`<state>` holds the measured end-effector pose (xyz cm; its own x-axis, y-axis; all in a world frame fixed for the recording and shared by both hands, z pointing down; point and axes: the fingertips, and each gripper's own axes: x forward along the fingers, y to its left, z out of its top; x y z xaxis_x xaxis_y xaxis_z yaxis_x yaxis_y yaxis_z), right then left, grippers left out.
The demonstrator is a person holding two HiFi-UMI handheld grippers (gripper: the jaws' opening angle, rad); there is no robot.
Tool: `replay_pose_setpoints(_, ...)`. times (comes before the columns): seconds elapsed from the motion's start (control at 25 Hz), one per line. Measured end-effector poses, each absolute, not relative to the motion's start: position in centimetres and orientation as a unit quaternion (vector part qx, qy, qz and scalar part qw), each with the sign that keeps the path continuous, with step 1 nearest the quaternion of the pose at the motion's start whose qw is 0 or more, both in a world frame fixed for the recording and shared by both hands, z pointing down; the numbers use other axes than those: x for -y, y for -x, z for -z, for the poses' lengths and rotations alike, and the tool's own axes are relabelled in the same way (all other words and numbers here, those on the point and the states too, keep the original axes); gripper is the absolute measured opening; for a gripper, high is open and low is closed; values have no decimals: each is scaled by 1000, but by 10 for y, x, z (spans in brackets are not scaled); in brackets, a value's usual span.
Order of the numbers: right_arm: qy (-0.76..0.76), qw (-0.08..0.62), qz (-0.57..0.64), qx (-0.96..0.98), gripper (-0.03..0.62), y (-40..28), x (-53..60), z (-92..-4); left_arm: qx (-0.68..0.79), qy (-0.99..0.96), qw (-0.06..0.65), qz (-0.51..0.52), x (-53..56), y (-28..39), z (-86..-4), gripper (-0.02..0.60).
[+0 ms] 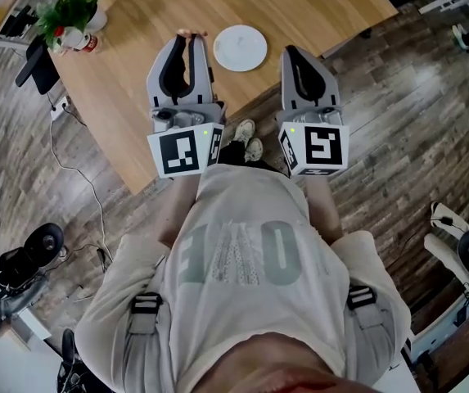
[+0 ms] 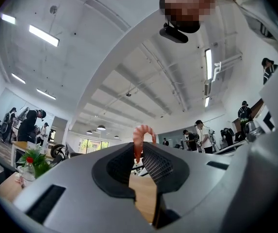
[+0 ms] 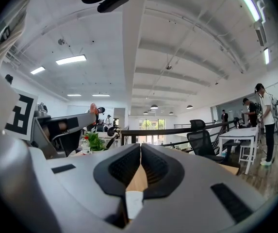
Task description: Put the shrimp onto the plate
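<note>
Shrimp is gripped between the jaws of the left gripper. The jaws stand narrow, with the ribbed pads pressing on the lower part of the shrimp. Its curved pink body projects past the jaw tips and hooks over to the right in the left gripper view.

In the head view, from left to right:

- A potted plant stands at the far left corner of the wooden table. A small container with a red band is just beside it.
- The left gripper is held over the table, its marker cube nearest the person. The shrimp shows as a small pink shape at the jaw tips. It is above the bare table top, just left of the plate and not on it.
- The white round plate lies on the table between the two grippers, near the table's front edge. Nothing lies on it.
- The right gripper is held just right of the plate, at the table's edge.

In the right gripper view, the right gripper has its jaws closed together, pad against pad, with nothing between them. The same view shows the left gripper off to the left with the shrimp at its tip, and the plant behind it.
</note>
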<state>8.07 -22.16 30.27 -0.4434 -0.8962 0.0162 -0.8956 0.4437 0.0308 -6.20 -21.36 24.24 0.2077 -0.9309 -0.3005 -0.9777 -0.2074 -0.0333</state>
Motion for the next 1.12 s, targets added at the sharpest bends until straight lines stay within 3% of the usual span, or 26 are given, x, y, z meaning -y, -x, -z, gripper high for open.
replay_pose_setpoints(1.12, -531, 8, 5, 847, 21, -70, 289, -296, -603, 792, 63, -73, 292, 47, -266, 58)
